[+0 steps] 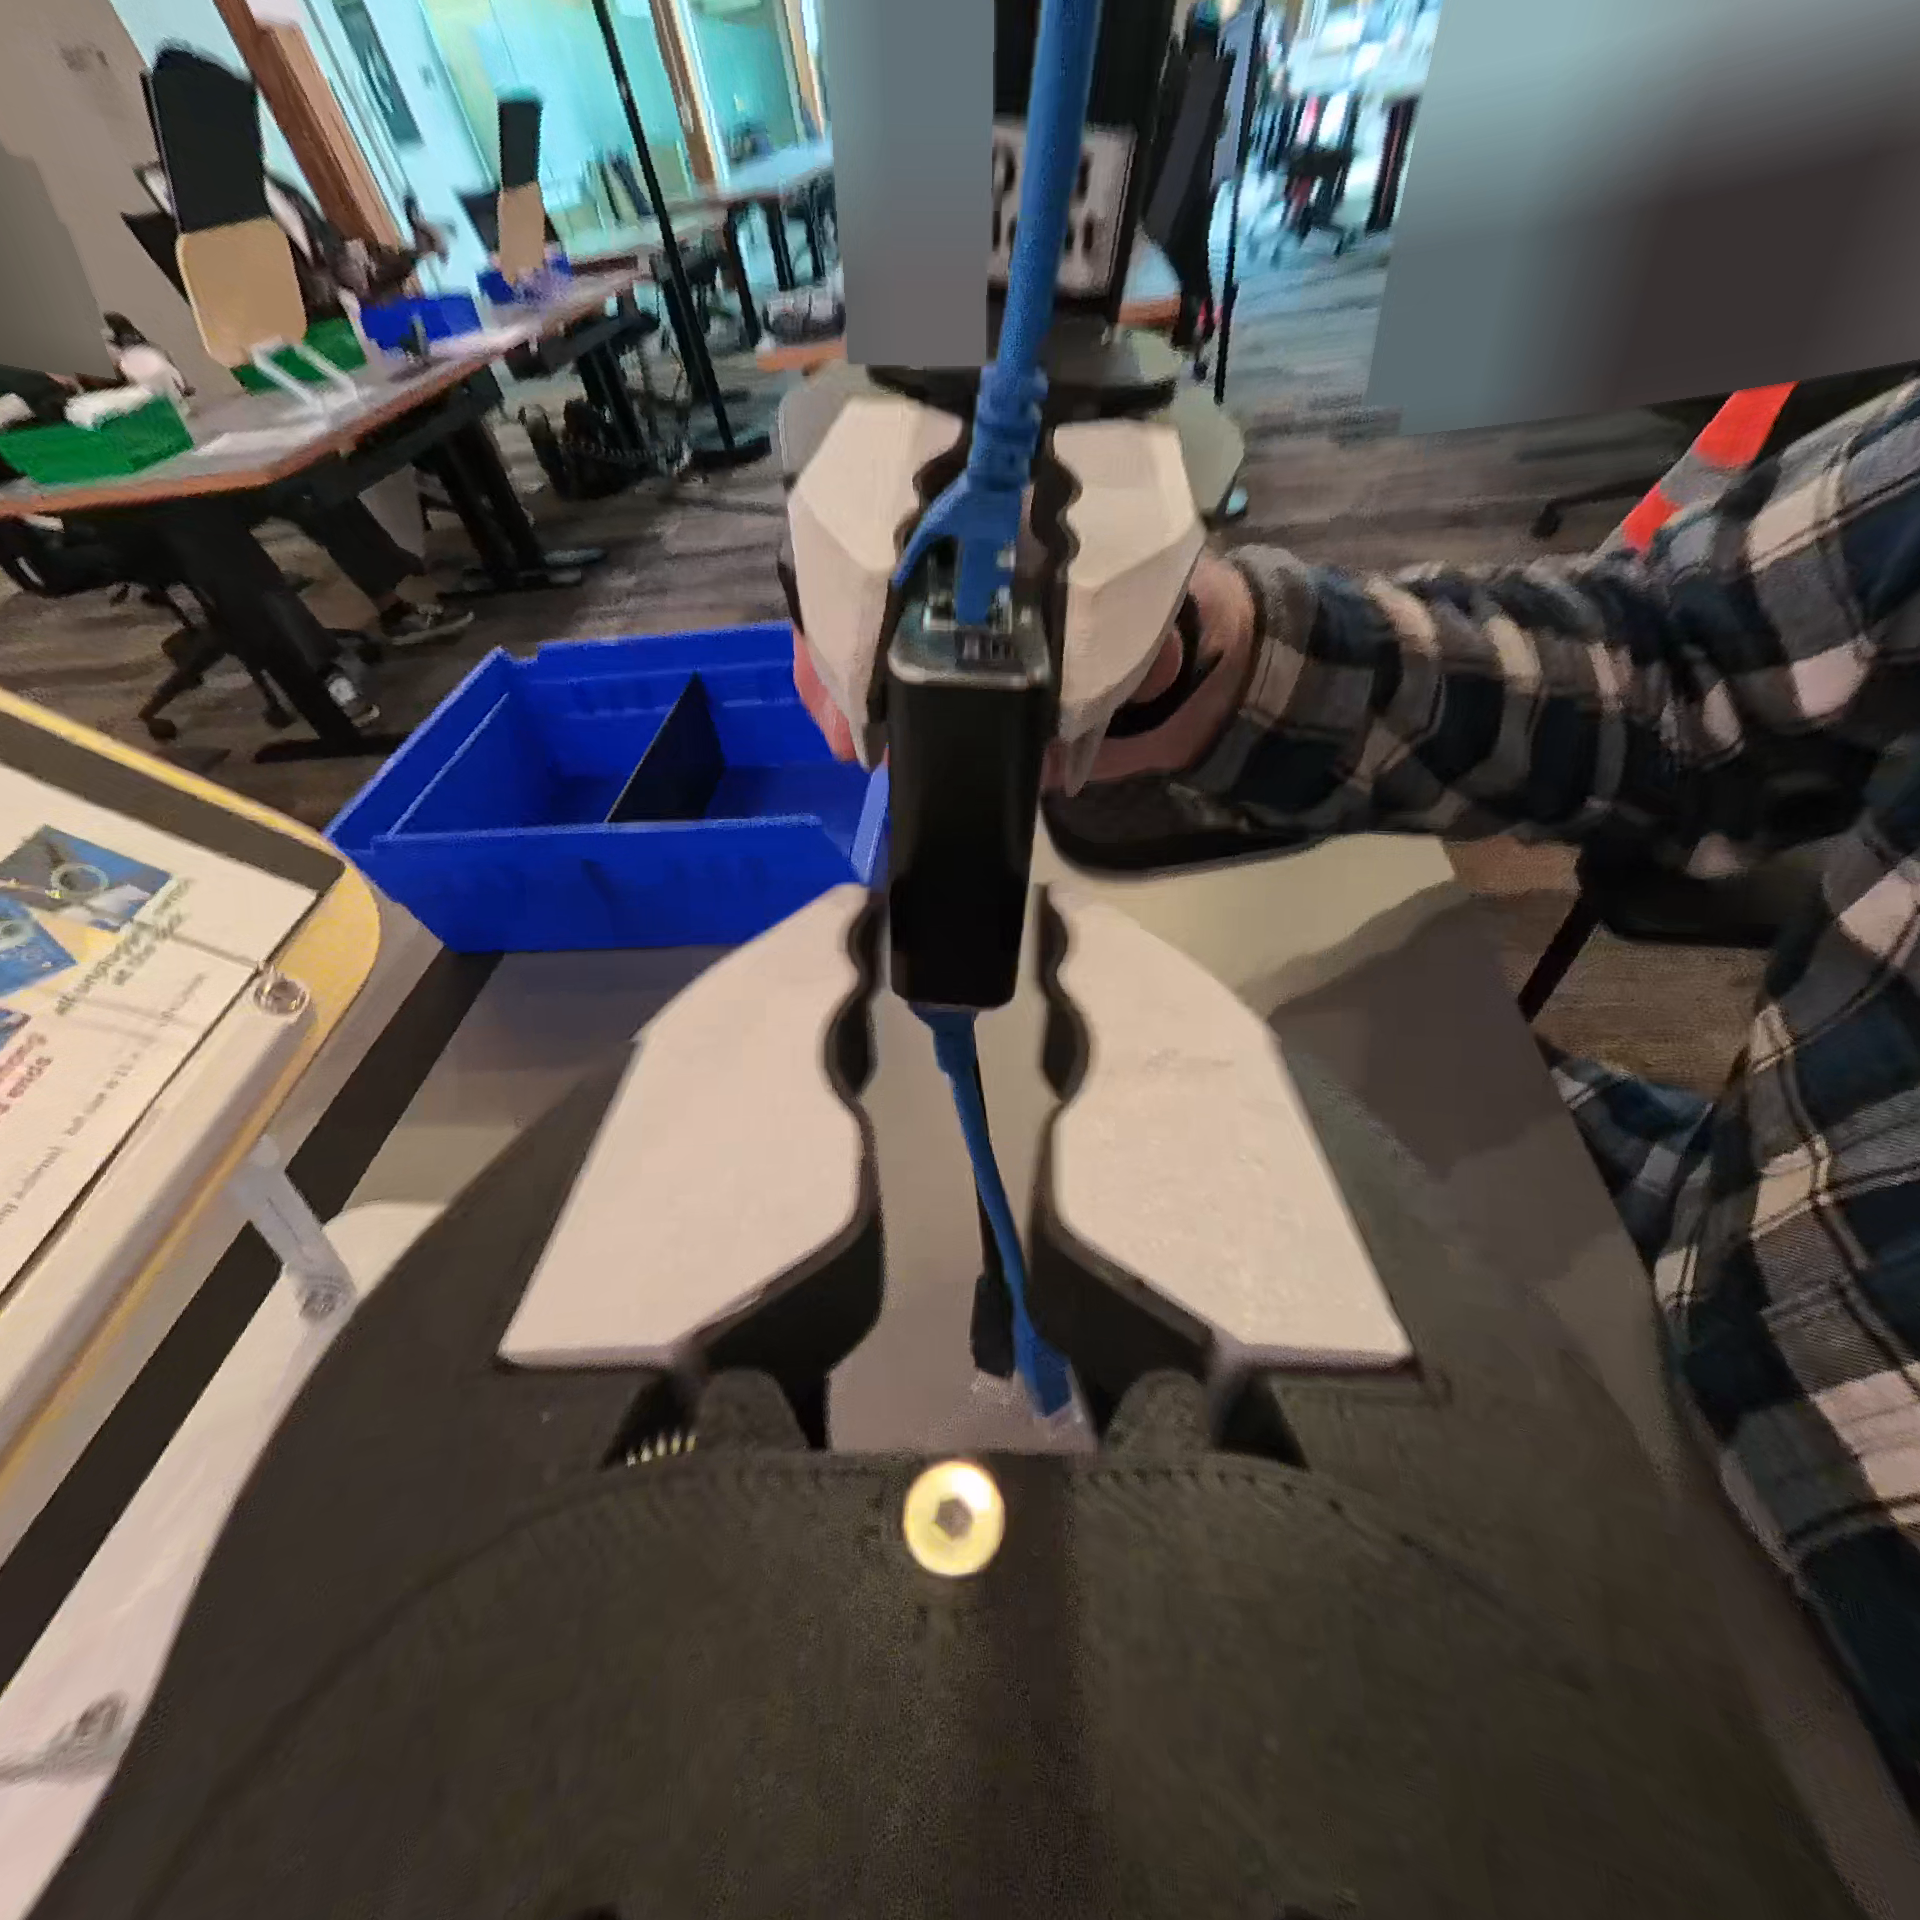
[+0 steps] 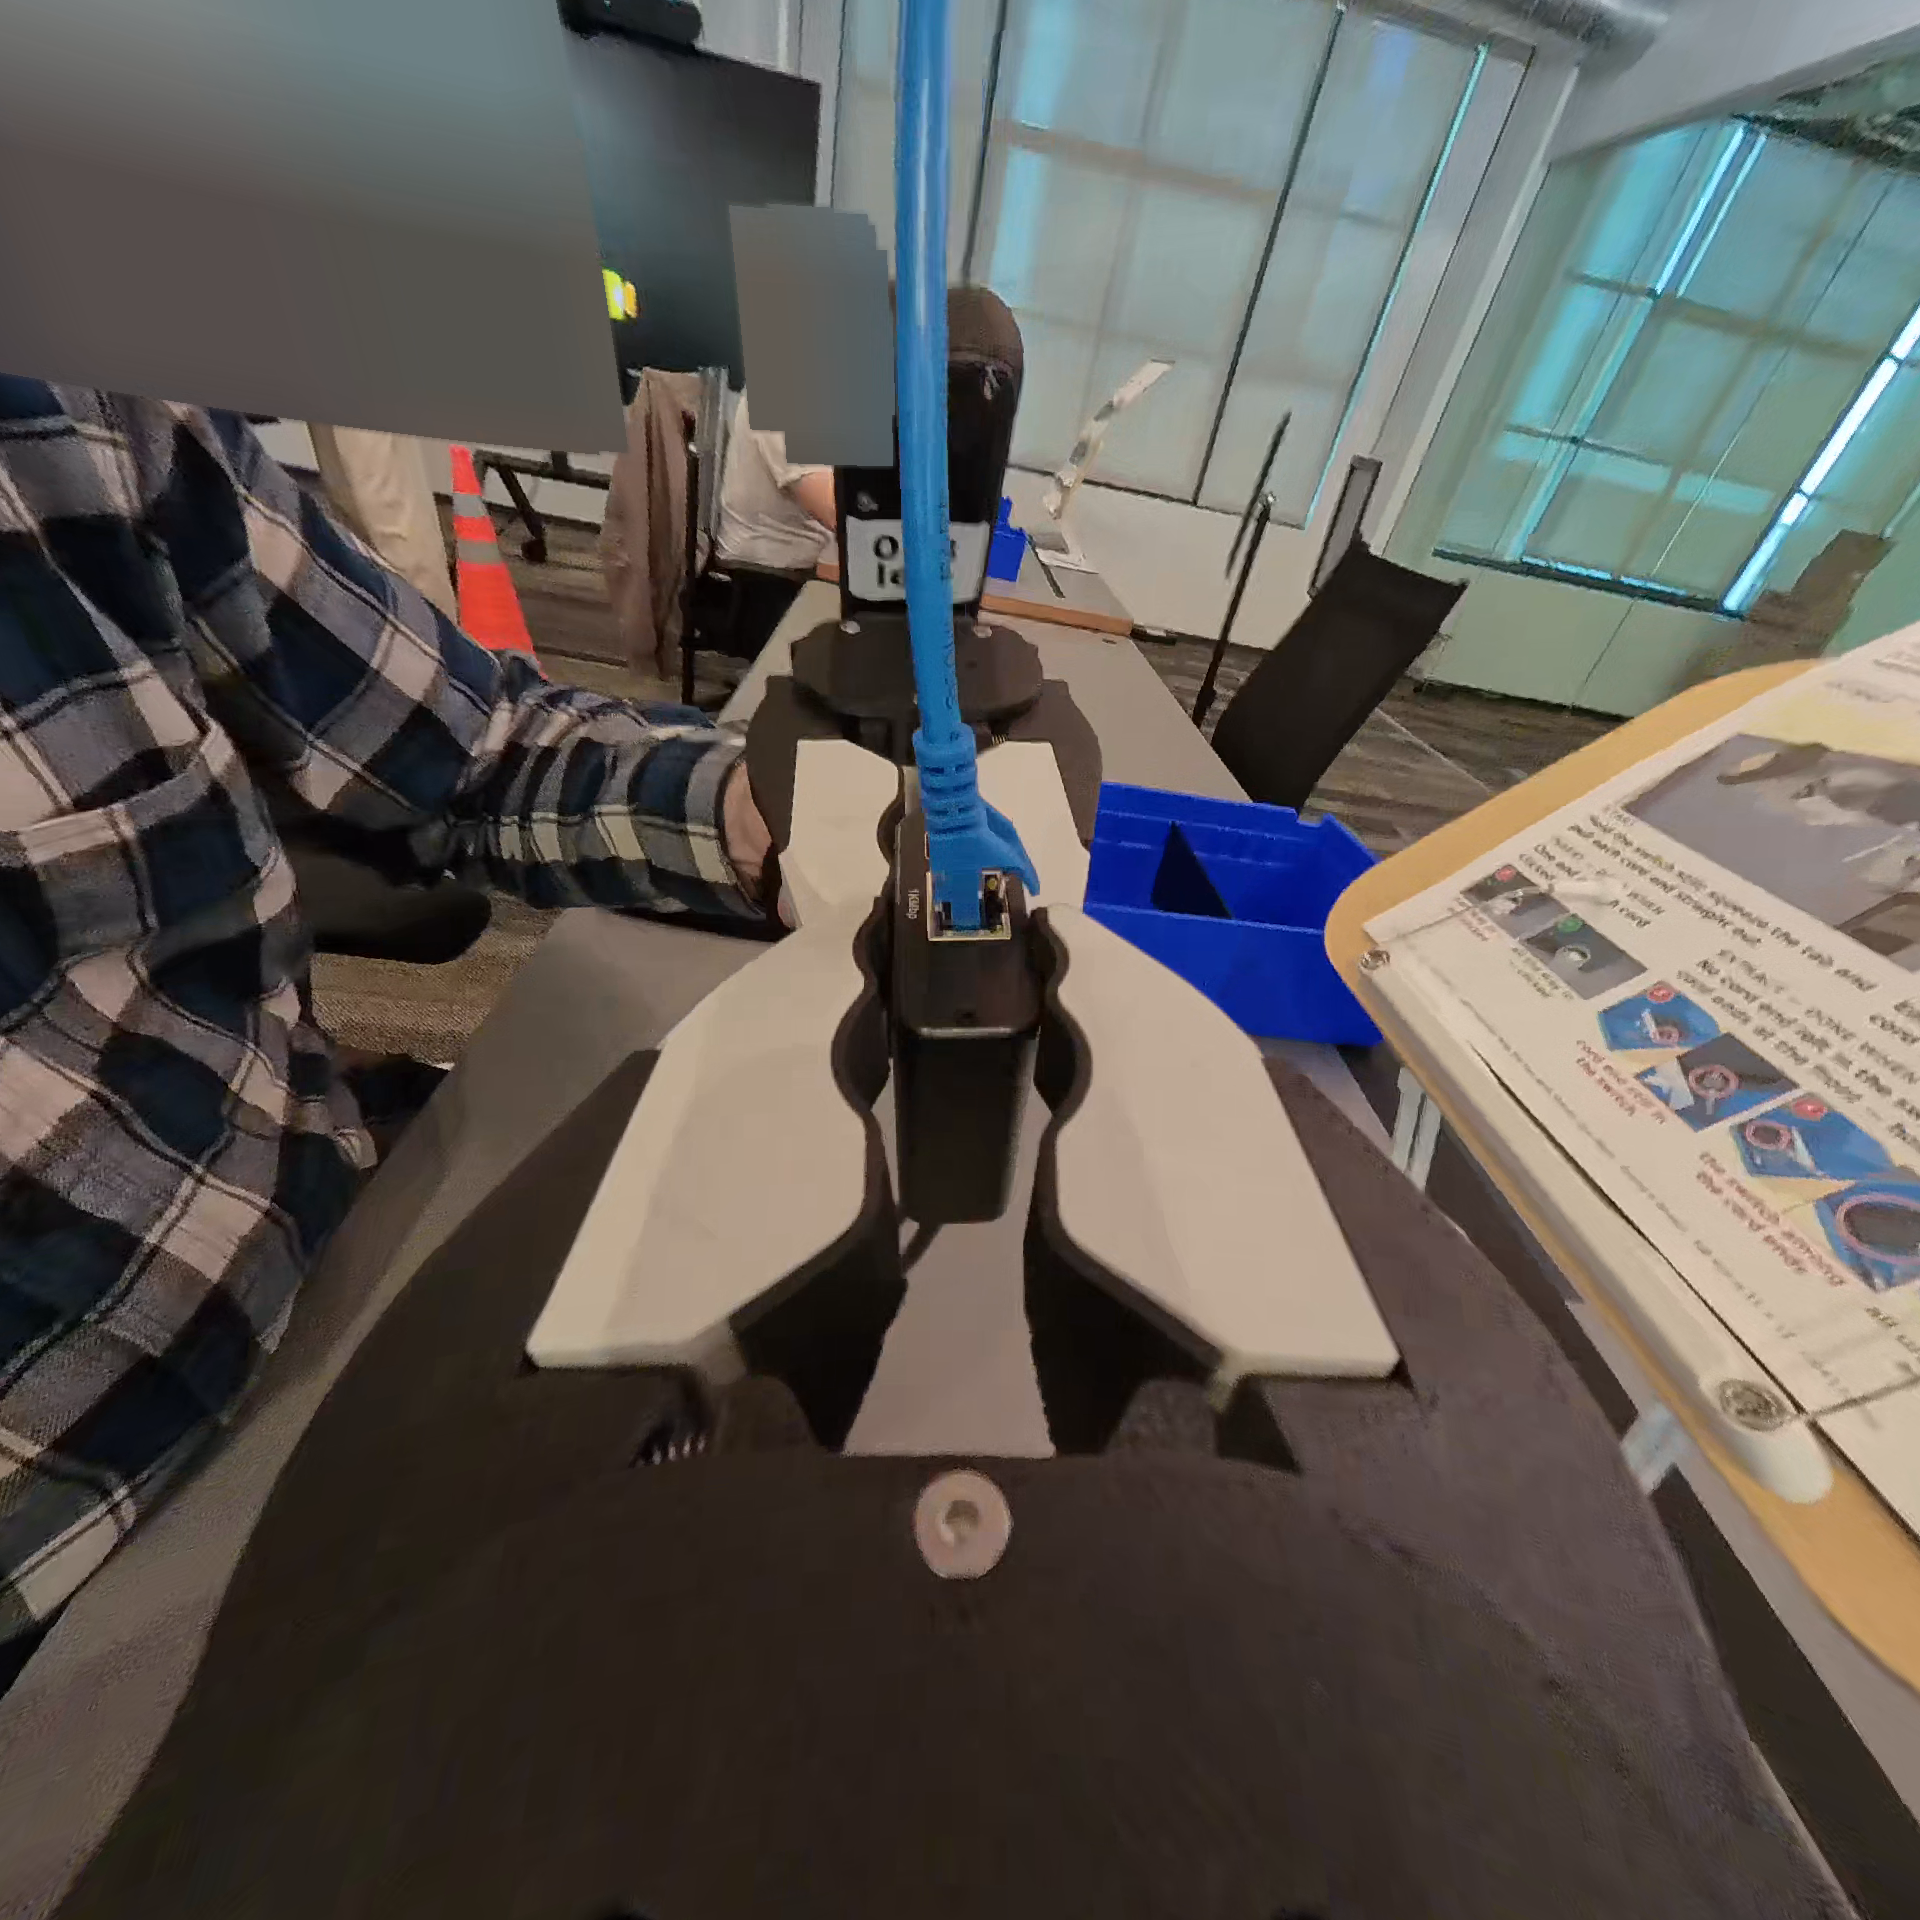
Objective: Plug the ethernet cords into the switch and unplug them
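A small black switch (image 2: pixel 961 1091) is held in the air, clamped between my right gripper's (image 2: pixel 961 935) pads. A blue ethernet cord (image 2: pixel 925 416) comes down from above, and its plug (image 2: pixel 966 883) sits in the switch's upward port. In the left wrist view my left gripper (image 1: pixel 961 925) faces the right gripper (image 1: pixel 971 540). Its fingertips (image 1: pixel 800 987) flank the near end of the switch (image 1: pixel 961 810) with a thin gap on each side, so it is open. A second stretch of blue cord (image 1: pixel 987 1174) runs under the switch toward my palm and ends in a clear plug. The left gripper also shows in the right wrist view (image 2: pixel 935 800).
A blue divided bin (image 1: pixel 582 831) (image 2: pixel 1247 935) stands on the grey table (image 1: pixel 1299 935). A tilted board with an instruction sheet (image 1: pixel 125 987) (image 2: pixel 1662 1039) is beside it. A person's plaid sleeve (image 1: pixel 1455 675) (image 2: pixel 312 779) reaches in. An orange cone (image 2: pixel 483 582) stands behind. Left and right tips are no more than a few centimetres apart.
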{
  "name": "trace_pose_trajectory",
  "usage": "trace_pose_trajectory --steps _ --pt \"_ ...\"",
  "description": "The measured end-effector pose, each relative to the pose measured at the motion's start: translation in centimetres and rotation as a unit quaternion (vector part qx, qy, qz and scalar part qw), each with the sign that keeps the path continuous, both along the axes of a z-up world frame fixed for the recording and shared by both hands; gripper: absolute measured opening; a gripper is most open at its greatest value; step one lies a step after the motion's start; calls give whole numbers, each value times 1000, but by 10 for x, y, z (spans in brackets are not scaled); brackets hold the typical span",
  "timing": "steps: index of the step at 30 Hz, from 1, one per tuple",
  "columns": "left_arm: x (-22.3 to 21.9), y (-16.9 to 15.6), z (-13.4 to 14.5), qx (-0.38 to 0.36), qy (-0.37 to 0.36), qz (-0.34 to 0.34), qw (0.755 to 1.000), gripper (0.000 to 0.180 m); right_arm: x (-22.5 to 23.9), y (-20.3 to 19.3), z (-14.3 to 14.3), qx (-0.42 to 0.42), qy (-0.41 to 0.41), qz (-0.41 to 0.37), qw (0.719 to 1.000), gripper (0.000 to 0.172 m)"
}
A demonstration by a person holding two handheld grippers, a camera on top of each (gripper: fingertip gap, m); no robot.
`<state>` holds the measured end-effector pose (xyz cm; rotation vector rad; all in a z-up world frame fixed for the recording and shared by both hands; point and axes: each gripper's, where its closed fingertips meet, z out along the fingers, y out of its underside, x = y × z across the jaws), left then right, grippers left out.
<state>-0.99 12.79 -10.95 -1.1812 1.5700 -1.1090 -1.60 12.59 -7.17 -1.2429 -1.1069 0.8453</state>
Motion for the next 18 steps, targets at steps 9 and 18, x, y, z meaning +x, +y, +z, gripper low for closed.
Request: trace_pose_trajectory --steps 9,18 --pt "18 -12 5 39 -2 8 999 43 -13 -8 8 13 99 75 992 25" --pt "10 15 -4 132 27 97 986 26 -8 1 5 31 57 25 998 43"
